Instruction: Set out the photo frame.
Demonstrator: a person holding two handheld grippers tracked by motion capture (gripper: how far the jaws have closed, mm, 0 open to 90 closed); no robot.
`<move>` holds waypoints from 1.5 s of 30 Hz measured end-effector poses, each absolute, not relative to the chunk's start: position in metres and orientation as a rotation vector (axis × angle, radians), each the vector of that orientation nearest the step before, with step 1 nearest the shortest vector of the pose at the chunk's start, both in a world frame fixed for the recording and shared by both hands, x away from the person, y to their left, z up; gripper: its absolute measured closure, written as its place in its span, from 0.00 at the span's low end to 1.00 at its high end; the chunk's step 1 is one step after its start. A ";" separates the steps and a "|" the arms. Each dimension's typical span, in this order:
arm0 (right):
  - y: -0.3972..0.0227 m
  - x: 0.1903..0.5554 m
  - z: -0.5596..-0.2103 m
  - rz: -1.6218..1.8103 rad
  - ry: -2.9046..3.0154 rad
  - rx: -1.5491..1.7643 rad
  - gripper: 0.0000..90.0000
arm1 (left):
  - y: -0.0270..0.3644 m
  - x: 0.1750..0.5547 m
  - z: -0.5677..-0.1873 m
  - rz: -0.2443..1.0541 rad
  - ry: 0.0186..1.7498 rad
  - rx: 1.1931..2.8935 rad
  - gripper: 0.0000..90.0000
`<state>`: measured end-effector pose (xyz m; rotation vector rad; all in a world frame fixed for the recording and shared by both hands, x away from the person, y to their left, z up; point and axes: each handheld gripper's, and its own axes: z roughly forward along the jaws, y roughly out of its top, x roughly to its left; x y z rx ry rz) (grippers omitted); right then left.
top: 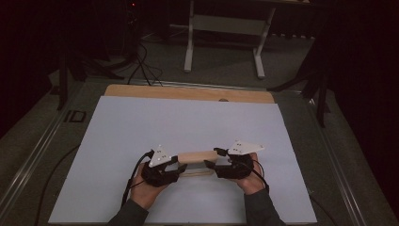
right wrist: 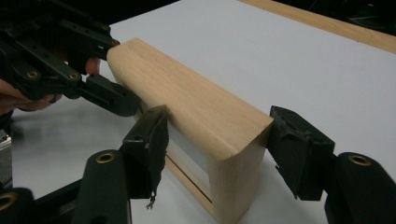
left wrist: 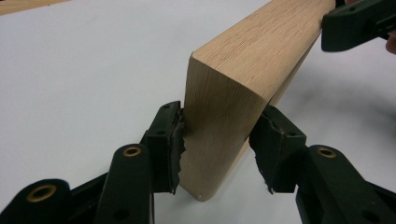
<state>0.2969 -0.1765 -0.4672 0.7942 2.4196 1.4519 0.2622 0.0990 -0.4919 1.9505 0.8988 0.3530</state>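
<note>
While clamped by the left gripper, wooden block between seemingly slack right gripper pads

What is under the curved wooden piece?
The pale wooden bench-shaped piece is hollow underneath: a gap shows between its legs over the white sheet. Deeper inside is hidden by its top.

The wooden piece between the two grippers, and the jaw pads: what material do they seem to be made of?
The wooden piece looks like light solid wood, perhaps oak or beech: fine straight grain runs along its faces, the edges are rounded, and the finish is matte. Veneer cannot be excluded. The pads on the left gripper look like soft black rubber or foam, with torn, ragged edges.
</note>
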 end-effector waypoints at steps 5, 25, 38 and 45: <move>-0.178 0.298 -0.472 1.457 2.437 0.803 0.42 | 0.099 0.262 -0.492 0.353 0.900 1.954 0.60; -0.179 0.301 -0.481 1.415 2.462 0.812 0.49 | 0.099 0.262 -0.492 0.353 0.897 1.950 0.60; -0.179 0.300 -0.480 1.408 2.453 0.797 0.51 | 0.102 0.260 -0.487 0.380 0.879 1.918 0.62; -0.178 0.299 -0.479 1.401 2.452 0.785 0.53 | 0.102 0.259 -0.487 0.393 0.874 1.919 0.63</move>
